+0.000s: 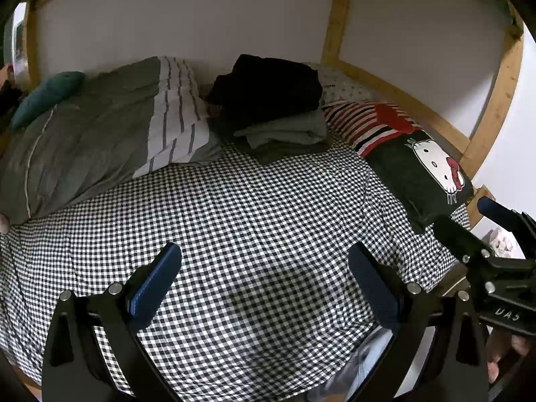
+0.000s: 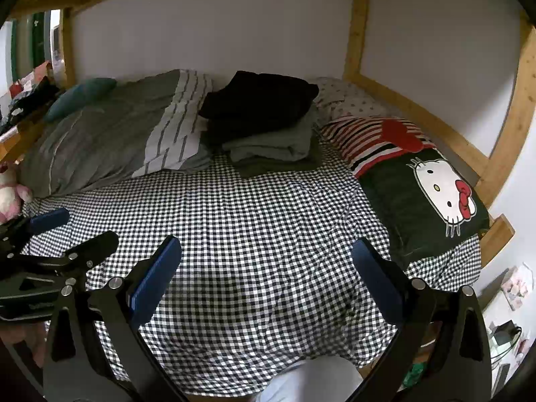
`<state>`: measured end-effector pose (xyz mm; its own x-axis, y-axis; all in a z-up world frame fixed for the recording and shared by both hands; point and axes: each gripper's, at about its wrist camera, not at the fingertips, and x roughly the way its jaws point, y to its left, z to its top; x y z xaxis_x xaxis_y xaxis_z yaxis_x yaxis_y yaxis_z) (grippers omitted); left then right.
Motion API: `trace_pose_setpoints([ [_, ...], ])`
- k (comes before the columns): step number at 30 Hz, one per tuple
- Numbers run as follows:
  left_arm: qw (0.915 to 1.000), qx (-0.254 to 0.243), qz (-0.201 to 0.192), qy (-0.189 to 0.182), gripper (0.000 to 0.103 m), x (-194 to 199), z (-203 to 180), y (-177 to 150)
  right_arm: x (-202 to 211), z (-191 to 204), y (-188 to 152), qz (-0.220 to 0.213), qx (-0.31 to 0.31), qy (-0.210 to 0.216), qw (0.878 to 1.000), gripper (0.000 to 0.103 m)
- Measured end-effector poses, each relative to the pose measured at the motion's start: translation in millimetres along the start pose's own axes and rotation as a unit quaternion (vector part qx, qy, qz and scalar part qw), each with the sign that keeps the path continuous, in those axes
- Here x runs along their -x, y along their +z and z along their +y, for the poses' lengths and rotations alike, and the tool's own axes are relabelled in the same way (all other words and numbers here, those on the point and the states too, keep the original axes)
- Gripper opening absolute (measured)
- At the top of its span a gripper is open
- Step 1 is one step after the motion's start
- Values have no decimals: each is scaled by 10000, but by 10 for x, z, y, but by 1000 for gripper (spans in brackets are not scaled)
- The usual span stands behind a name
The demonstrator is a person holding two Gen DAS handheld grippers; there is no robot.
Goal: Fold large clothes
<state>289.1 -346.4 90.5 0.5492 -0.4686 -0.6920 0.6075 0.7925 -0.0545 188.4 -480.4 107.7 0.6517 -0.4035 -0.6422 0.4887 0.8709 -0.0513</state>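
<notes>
A stack of folded clothes (image 1: 278,114) (image 2: 268,124) sits at the far middle of the bed, a black garment (image 1: 268,83) (image 2: 258,97) on top of grey-green ones (image 1: 288,130) (image 2: 274,144). My left gripper (image 1: 264,261) hovers open over the checked sheet (image 1: 234,207), nothing between its blue pads (image 1: 154,281). My right gripper (image 2: 266,258) is also open and empty above the sheet (image 2: 251,207). Each gripper shows in the other's view: the right one (image 1: 469,231) at the right edge, the left one (image 2: 77,234) at the left edge.
A grey striped duvet (image 1: 100,134) (image 2: 117,127) is bunched at the back left. A cartoon-cat pillow (image 1: 415,157) (image 2: 422,184) lies at the right. Wooden bunk frame posts (image 1: 495,100) (image 2: 509,117) and a white wall close the far side. A pink plush toy (image 2: 10,194) is at the left.
</notes>
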Motion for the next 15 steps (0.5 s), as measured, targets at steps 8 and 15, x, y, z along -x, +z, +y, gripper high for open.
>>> trace_pose_setpoints([
  [8, 9996, -23, -231, 189, 98, 138, 40, 1, -11, 80, -32, 7, 75, 63, 10000, 100],
  [15, 9994, -22, -235, 247, 98, 159, 55, 6, 13, 123, -32, -14, 130, 69, 9999, 100],
])
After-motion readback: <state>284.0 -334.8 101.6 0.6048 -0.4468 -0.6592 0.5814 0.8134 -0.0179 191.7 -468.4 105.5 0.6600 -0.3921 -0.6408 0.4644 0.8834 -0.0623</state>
